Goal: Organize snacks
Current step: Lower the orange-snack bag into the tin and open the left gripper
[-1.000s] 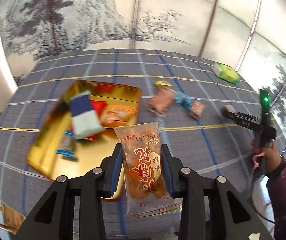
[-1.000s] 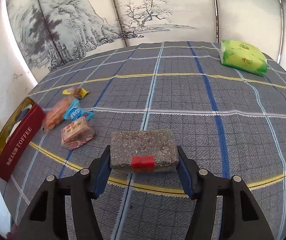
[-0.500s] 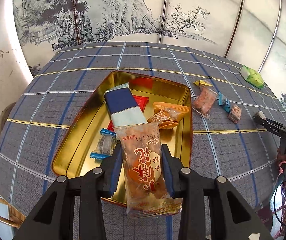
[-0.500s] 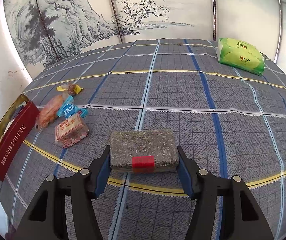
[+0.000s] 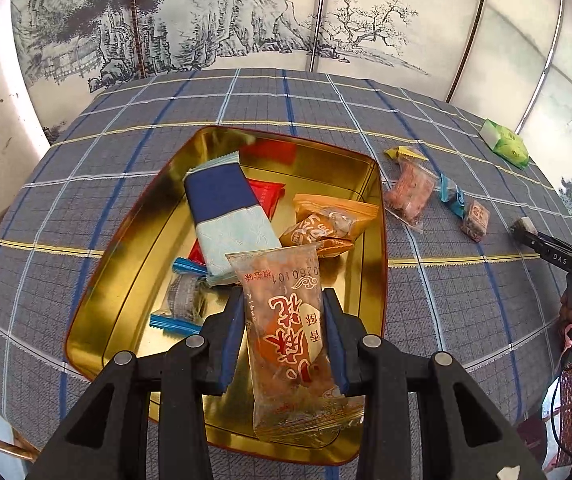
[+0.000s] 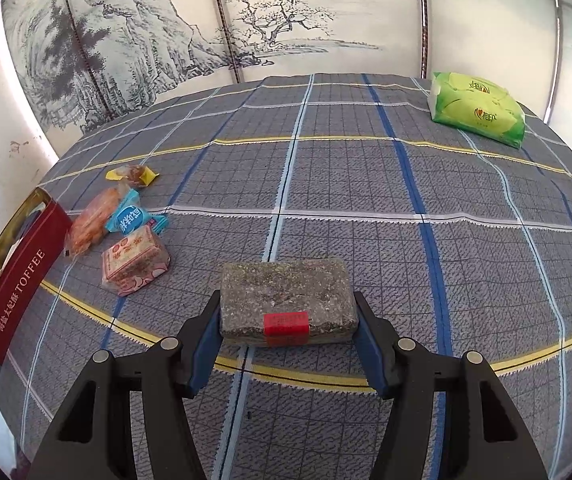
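Note:
My left gripper (image 5: 283, 336) is shut on a clear snack packet with red characters (image 5: 290, 320) and holds it above the near part of the gold tin (image 5: 378, 184). The tin holds a blue-and-white packet (image 5: 229, 216), an orange packet (image 5: 326, 220), a red packet (image 5: 267, 196) and a blue-ended candy (image 5: 181, 300). My right gripper (image 6: 288, 332) is shut on a dark speckled bar with a red label (image 6: 288, 300) above the cloth. It also shows at the right edge of the left wrist view (image 5: 542, 246).
Loose snacks lie on the checked cloth right of the tin: a yellow candy (image 6: 133, 174), an orange packet (image 6: 93, 216), a blue packet (image 6: 129, 216) and a pink square packet (image 6: 133, 266). A green tissue pack (image 6: 478, 108) lies far right. The tin's red side (image 6: 21, 280) reads TOFFEE.
My left gripper has swung left and come over the tin with the clear packet in it. My right gripper has barely moved with the bar.

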`<state>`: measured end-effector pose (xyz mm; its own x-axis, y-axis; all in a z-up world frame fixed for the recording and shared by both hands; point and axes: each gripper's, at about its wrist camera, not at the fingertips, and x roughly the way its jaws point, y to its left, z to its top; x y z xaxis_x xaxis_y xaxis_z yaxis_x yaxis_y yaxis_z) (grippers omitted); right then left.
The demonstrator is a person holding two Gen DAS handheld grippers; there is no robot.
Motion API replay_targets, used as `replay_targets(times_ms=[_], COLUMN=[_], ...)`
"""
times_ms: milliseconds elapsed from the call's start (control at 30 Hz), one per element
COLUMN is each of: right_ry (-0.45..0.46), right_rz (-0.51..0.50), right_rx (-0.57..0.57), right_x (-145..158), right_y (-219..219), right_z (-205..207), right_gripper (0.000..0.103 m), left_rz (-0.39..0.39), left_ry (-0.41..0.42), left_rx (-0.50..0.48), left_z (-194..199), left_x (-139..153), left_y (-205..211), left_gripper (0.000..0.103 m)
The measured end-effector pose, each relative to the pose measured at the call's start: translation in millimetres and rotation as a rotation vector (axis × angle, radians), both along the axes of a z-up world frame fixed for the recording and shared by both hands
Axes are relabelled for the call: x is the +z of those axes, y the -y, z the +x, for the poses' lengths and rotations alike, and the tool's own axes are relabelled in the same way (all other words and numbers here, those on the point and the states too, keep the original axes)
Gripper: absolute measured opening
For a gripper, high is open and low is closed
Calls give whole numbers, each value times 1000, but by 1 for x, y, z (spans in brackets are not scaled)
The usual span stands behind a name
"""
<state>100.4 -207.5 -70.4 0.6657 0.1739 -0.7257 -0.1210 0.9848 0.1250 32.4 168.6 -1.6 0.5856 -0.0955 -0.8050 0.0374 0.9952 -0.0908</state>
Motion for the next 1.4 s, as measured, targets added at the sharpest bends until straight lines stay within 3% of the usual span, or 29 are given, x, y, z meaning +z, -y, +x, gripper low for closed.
replay_targets(times_ms=[967, 1233, 1400], right_ry=[-2, -1, -3], right_rz=[-2, -7, -22], right_rx=[0, 5, 5], right_x=[0, -2, -2], right_y=[0, 0, -1], right_z=[0, 0, -3], right_gripper=[61, 61, 61], left_rz=[63, 80, 97], left_ry=[3, 76, 111], left_rx=[-24, 49, 78], left_z=[11, -5, -16], left_x=[-13, -6, -1], left_y=[15, 11, 10], left_gripper=[34, 63, 72])
